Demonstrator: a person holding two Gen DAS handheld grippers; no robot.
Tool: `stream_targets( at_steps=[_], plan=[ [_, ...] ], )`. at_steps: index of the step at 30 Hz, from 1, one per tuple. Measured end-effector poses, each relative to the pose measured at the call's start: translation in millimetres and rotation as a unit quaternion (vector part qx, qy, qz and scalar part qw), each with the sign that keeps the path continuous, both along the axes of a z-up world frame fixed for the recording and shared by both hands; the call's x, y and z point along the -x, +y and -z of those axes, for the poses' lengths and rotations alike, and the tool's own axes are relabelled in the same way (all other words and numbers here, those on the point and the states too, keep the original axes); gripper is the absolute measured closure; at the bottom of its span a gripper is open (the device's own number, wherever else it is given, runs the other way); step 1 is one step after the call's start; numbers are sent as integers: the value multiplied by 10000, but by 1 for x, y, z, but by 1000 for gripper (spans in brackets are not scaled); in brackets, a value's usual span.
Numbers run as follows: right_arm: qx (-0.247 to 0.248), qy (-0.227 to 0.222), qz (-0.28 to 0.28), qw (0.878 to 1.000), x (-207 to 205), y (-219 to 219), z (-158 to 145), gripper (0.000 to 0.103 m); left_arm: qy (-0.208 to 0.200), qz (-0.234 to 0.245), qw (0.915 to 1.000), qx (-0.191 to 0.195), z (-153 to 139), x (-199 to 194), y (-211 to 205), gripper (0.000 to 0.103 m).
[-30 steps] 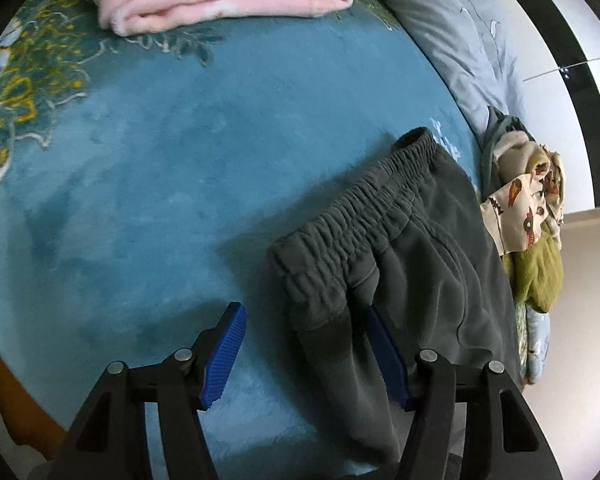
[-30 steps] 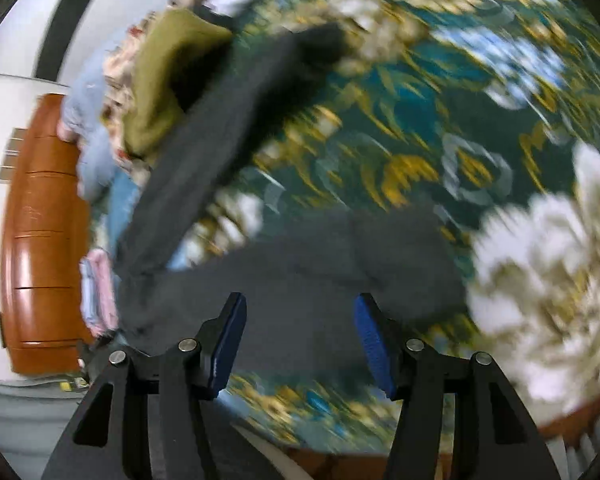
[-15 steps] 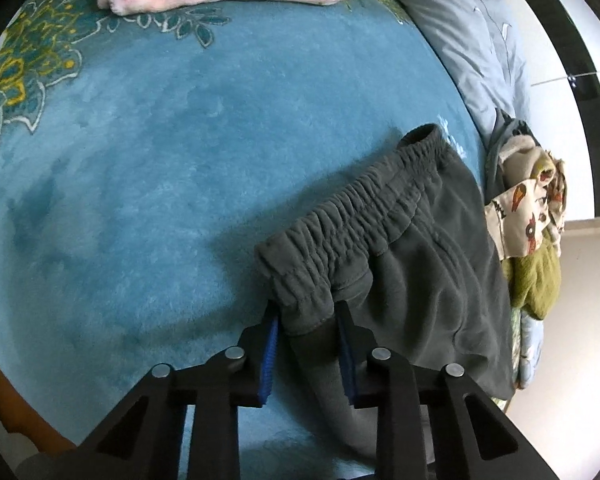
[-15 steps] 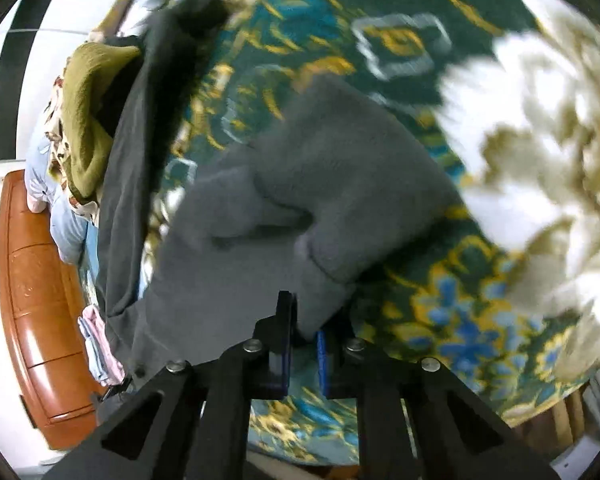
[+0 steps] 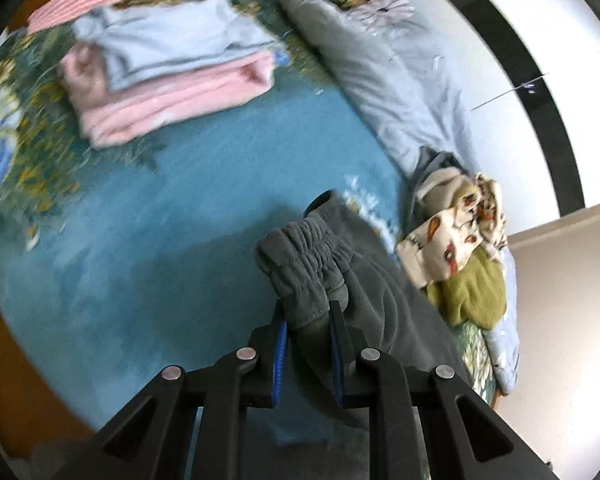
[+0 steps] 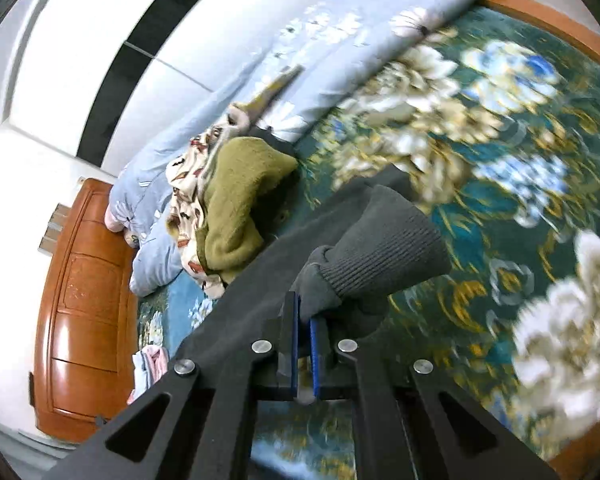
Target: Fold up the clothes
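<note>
A pair of dark grey sweatpants hangs lifted above a blue floral bed blanket. My left gripper is shut on the gathered elastic waistband, which bunches up above the blue pads. In the right wrist view my right gripper is shut on the grey pants just behind the ribbed ankle cuff. The cloth runs from there down to the lower left, away from the cuff.
Folded pink and light blue clothes are stacked at the far left of the bed. A heap of unfolded clothes with an olive piece and a patterned cream one lies beside a pale blue duvet. A wooden headboard stands at the left.
Both grippers closed on the pants a second ago, then lifted them off the blanket. The left view now takes in the folded stack; the right has swung toward the duvet and headboard.
</note>
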State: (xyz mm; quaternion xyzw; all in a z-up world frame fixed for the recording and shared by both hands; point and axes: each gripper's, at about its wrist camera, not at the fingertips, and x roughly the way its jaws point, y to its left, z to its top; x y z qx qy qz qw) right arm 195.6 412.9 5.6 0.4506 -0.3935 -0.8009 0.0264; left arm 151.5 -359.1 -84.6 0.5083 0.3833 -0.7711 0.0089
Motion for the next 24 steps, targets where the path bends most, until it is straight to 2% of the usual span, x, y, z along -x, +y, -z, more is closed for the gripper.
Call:
stream_targets(
  at_steps=[2,4,6,8,10,16,18,21,22,24],
  plan=[
    [83,-126,4,9999,-2,4,-1,99,-423,-135,9987,-251,12,15,-1,84],
    [168,-355,2,9992,20,5,9,99,-650,-318,9963,-462,21,28,0,84],
    [259,-616,24,9978,46,4,22,99,-761,-504,9923,-833,31,43,1,84],
    [398,-939,118,9947,79,5,38,99,-794,-687,9832,-1496,40,56,-1,84],
    [539,-1159,217,9916,108,9,52,99,-800,-861,9738,-1948,47,71,-3,84],
    [842,-1680,726,9795,185,26,95,99,-778,-1147,9605,-2415,57,117,5,82],
    [680,-1888,828,9762,203,26,110,99,-766,-1264,9579,-2462,65,126,7,81],
    [566,-1850,804,9778,218,22,124,98,-747,-1439,9537,-2533,76,140,11,79],
    [549,-1800,780,9790,221,22,128,98,-746,-1491,9527,-2542,80,144,12,78],
    [525,-1706,731,9812,226,21,134,98,-842,-1474,9583,-2298,84,151,16,78]
  ],
)
